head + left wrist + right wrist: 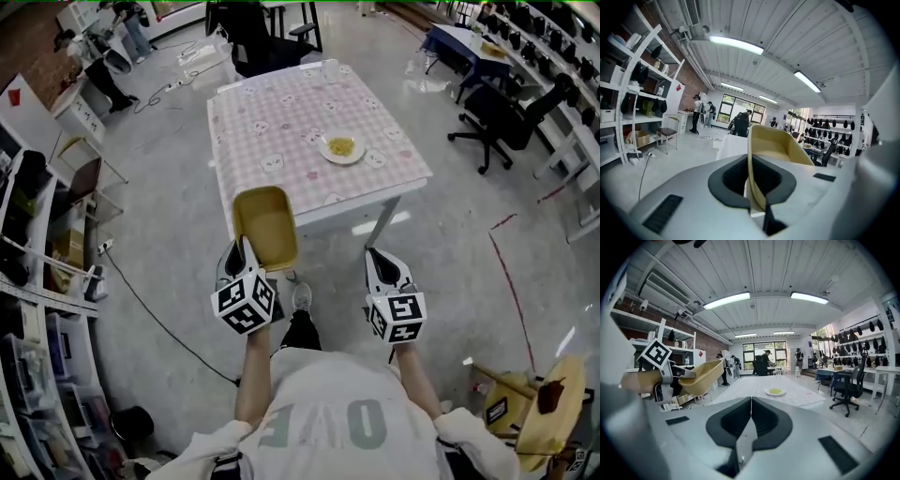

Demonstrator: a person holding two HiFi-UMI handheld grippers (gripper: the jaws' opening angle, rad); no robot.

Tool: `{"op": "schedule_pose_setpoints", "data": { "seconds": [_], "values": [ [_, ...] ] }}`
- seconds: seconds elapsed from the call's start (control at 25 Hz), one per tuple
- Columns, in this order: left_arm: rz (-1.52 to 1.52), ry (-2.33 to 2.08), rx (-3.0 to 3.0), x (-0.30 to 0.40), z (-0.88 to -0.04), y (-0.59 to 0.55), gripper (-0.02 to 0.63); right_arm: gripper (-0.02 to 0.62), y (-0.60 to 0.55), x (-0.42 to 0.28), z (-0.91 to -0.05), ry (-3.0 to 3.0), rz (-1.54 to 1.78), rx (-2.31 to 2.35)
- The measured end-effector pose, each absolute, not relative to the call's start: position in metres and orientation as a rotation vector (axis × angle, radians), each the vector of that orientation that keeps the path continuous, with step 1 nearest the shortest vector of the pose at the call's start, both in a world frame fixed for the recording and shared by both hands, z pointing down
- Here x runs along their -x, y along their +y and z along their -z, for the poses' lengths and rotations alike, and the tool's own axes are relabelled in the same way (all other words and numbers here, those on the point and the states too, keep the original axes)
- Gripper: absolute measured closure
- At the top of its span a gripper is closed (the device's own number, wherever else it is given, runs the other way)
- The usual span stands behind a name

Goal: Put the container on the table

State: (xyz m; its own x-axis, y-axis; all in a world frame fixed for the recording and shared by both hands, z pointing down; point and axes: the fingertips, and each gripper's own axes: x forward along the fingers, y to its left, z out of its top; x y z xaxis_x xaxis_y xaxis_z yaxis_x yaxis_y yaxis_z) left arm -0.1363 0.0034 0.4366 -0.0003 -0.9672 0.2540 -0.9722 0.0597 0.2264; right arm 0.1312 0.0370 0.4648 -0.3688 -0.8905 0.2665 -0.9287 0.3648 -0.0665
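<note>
A yellow, empty plastic container (264, 225) hangs in the air just over the near edge of the table (281, 112), which has a pink checked cloth. My left gripper (241, 247) is shut on the container's near rim. In the left gripper view the rim (757, 178) sits pinched between the dark pads, and the tub (776, 145) stretches ahead. My right gripper (374, 255) is shut and empty, level with the left one, short of the table's near right corner. The right gripper view shows its jaws (751, 401) closed, with the container (701, 376) to the left.
A white plate with yellow food (341, 148) sits on the table's right half, and a clear cup (330, 70) at its far edge. Shelving (37, 253) lines the left, with a cable (159, 314) on the floor. Office chairs (511, 117) stand at the right.
</note>
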Motion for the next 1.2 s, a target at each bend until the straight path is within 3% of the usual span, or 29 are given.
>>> {"op": "schedule_pose_setpoints", "data": {
  "seconds": [0.48,1.2],
  "values": [
    [-0.053,-1.939,-1.997,0.204,-0.428,-0.216,0.571,0.566,-0.197,-0.025,-0.42,-2.459,-0.261,-1.684],
    [-0.087,-2.032,-1.876,0.225,-0.439,-0.248,0.571,0.566,-0.283,0.021,-0.432,-2.555,-0.28,-1.455]
  ]
}}
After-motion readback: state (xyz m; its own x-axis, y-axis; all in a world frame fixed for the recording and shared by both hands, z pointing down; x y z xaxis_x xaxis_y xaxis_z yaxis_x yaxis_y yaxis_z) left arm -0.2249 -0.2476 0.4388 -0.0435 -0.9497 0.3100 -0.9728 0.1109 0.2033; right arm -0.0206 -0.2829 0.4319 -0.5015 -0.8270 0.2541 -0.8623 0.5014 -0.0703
